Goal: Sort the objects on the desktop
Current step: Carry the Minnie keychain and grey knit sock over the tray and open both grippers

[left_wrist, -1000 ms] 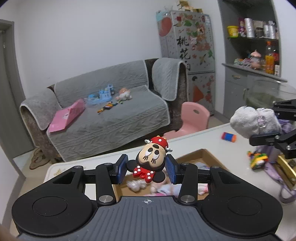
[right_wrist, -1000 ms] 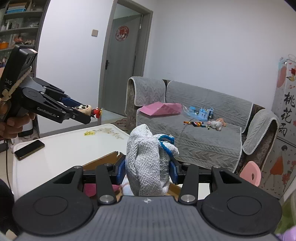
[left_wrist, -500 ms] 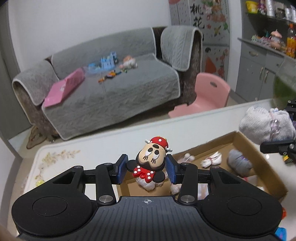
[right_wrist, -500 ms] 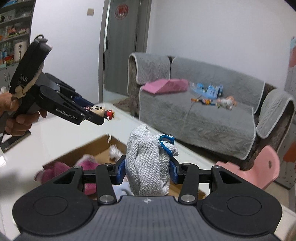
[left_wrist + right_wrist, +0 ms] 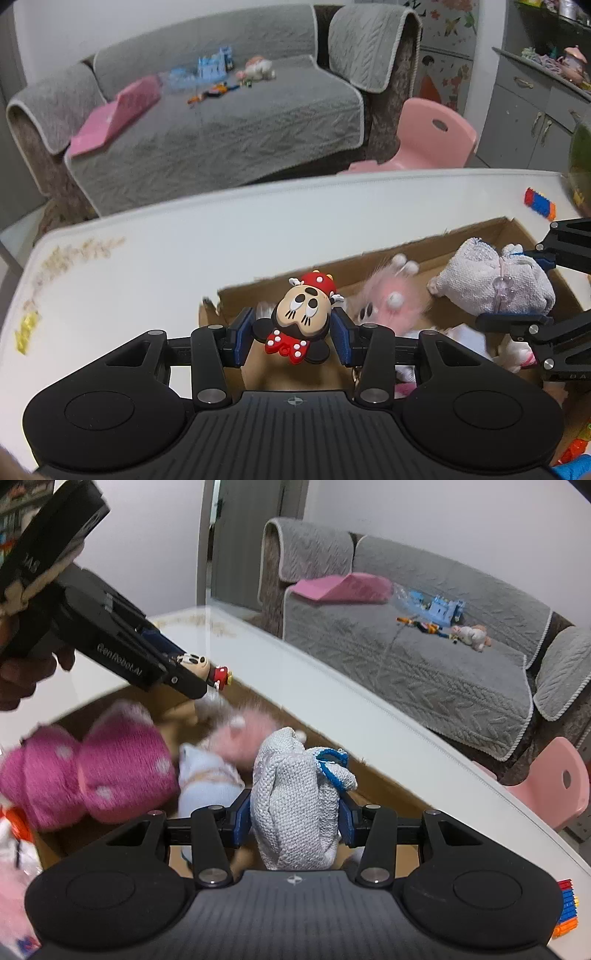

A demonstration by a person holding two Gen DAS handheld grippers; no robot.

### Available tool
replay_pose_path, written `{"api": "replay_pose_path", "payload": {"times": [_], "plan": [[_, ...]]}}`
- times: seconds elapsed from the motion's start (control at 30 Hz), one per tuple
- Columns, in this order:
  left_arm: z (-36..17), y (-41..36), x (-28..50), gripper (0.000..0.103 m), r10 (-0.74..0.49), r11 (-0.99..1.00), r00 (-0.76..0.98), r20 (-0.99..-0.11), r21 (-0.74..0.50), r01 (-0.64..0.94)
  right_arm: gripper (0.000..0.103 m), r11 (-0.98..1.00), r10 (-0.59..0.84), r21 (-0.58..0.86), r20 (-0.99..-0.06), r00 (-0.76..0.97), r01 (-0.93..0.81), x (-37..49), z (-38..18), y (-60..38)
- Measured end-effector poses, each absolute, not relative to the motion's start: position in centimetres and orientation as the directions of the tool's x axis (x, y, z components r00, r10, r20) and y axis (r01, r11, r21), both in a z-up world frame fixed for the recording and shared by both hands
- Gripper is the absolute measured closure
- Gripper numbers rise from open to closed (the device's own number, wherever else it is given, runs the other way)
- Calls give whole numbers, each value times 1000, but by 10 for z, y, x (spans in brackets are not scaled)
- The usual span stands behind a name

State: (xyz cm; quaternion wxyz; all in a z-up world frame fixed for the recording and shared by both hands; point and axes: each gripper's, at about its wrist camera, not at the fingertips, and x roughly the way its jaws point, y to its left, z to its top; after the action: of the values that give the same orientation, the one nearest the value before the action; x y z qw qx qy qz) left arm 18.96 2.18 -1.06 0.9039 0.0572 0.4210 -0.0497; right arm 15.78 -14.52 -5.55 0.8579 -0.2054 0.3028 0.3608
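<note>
You've swung both tongs from beyond the box (image 5: 388, 254) to over it, left tongs (image 5: 291, 334) clenched on the mouse toy (image 5: 301, 317), right tongs (image 5: 295, 814) gripping the knit pouch (image 5: 295, 805), so release looks next.

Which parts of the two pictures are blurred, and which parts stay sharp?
Left wrist view: the Minnie figure in the left gripper is sharp; the pink fluffy toy in the cardboard box and the sofa are smeared. Right wrist view: the grey knitted pouch in the right gripper is sharp; the magenta plush is blurred.
</note>
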Motion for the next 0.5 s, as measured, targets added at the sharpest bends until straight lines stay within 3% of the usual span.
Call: {"api": "replay_pose_path", "payload": {"times": [0.13, 0.23, 0.27, 0.3, 0.5], "plan": [[-23, 26, 192, 52, -51, 991, 608, -792, 38, 132, 58, 655, 479, -147, -678, 558, -741, 155, -60, -147], [-27, 26, 190, 42, -41, 991, 602, -797, 43, 125, 41, 656, 478, -170, -660, 580, -735, 149, -56, -148], [-26, 26, 187, 32, -36, 991, 612, -790, 51, 123, 41, 656, 482, -172, -653, 584, -735, 147, -54, -149], [-23, 25, 184, 28, -31, 991, 626, -779, 59, 123, 40, 655, 486, -174, -649, 586, -735, 145, -52, -149], [7, 21, 157, 27, -42, 986, 683, -729, 78, 144, 39, 656, 505, -190, -608, 612, -730, 132, -31, -160]]}}
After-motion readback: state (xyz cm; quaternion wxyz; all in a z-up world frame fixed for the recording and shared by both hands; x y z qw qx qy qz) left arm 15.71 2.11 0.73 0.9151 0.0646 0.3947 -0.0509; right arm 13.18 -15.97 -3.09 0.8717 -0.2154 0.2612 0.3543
